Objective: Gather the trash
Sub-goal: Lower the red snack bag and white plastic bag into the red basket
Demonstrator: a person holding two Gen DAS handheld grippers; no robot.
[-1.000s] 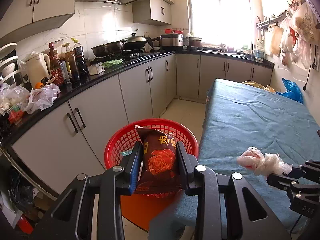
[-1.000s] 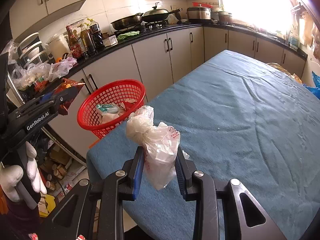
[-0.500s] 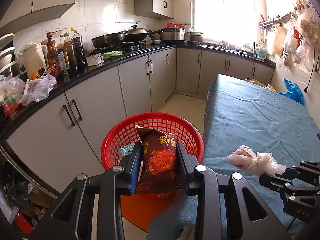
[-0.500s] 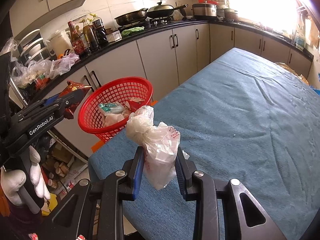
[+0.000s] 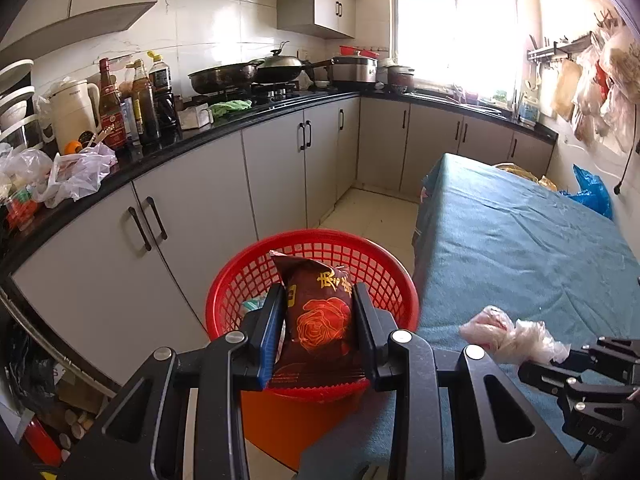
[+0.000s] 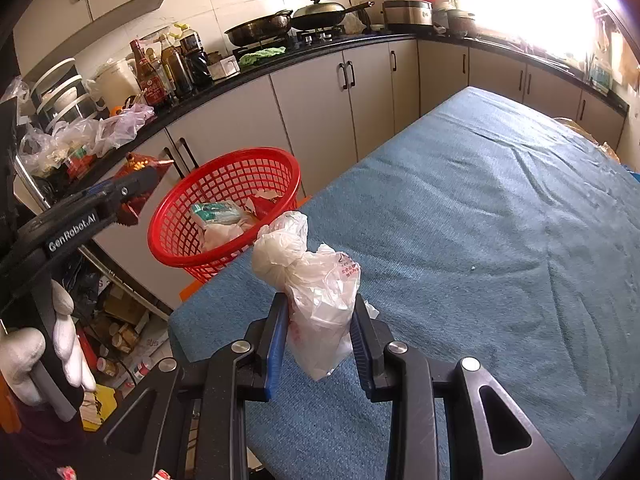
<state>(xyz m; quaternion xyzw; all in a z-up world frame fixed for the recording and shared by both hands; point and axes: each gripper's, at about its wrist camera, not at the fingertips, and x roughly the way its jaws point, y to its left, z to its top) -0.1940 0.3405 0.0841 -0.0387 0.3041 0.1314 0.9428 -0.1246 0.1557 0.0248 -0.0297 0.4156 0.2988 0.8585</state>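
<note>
1. My left claw [image 5: 318, 312] clamps a dark red snack packet [image 5: 318, 320] printed with a rose, both pads pressed to its sides, held upright at 6 o'clock of the left wrist view, in front of the red basket [image 5: 384, 276].
2. My right claw [image 6: 320, 330] grips a knotted white plastic bag [image 6: 316, 280], its knot poking up past the fingertips, above the near end of the table.
3. The red basket stands at 10 o'clock of the right wrist view, just beside the table's corner; it holds a green-and-white wrapper [image 6: 214, 212] and crumpled white scraps.
4. The table [image 6: 500, 220] wears a blue-green cloth, creased, running away toward 1 o'clock.
5. A black counter [image 5: 192, 140] over grey cabinets [image 5: 276, 176] curves from 9 to 1 o'clock, carrying sauce bottles [image 5: 136, 104], a cream kettle [image 5: 74, 114], loose plastic bags [image 5: 76, 174] and pans on the hob [image 5: 256, 72].
6. A sunlit window [image 5: 456, 28] glares at 12 o'clock; bags hang on the wall at 2 o'clock.
7. My gloved left hand [image 6: 60, 360] shows at 8 o'clock of the right wrist view.
</note>
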